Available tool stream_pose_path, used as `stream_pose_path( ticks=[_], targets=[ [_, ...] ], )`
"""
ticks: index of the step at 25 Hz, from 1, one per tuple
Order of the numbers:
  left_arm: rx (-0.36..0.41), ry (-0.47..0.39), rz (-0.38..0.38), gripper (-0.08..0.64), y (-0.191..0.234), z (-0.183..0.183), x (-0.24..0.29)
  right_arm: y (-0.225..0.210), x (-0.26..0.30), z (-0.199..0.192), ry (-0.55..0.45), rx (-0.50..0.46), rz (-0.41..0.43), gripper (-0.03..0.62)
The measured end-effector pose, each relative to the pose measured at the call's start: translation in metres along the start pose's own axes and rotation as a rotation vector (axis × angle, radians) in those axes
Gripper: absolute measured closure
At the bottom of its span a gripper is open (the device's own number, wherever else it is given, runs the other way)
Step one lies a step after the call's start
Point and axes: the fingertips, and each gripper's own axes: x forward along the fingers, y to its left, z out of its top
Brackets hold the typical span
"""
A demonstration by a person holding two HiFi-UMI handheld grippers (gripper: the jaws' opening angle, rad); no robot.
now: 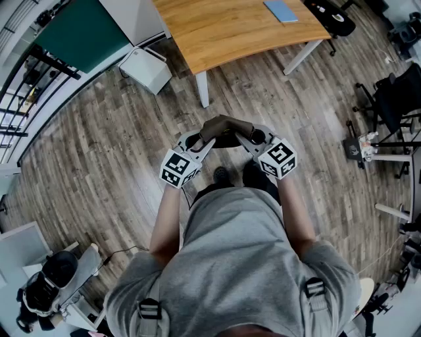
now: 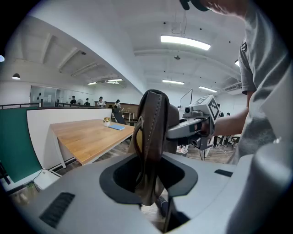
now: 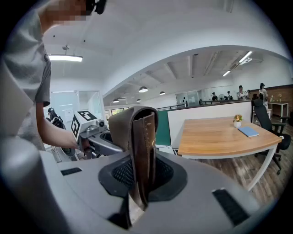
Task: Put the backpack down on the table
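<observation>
A brown leather backpack strap (image 1: 223, 126) arches between my two grippers, in front of the person's chest and above the wooden floor. A dark part of the backpack (image 1: 227, 140) shows just under it; the rest is hidden. My left gripper (image 1: 200, 143) is shut on the strap's left end, which stands upright between its jaws as the brown strap (image 2: 151, 137). My right gripper (image 1: 247, 138) is shut on the other end, the folded strap (image 3: 142, 146). The wooden table (image 1: 223, 33) stands ahead, some way beyond the grippers.
A blue book (image 1: 281, 11) lies near the table's far right end. A white box (image 1: 146, 69) sits on the floor by the table's left leg. Black chairs and stands (image 1: 395, 99) crowd the right side. A green partition (image 1: 82, 33) runs at the upper left.
</observation>
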Motion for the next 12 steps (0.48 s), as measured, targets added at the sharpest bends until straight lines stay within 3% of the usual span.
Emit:
stream_pose_path(
  ticks=[12],
  targets=[
    [0.038, 0.009, 0.012, 0.442, -0.0009, 0.004, -0.0004, -0.0006, -0.0014, 0.0022, 0.003, -0.014, -0.016, 0.545]
  ],
)
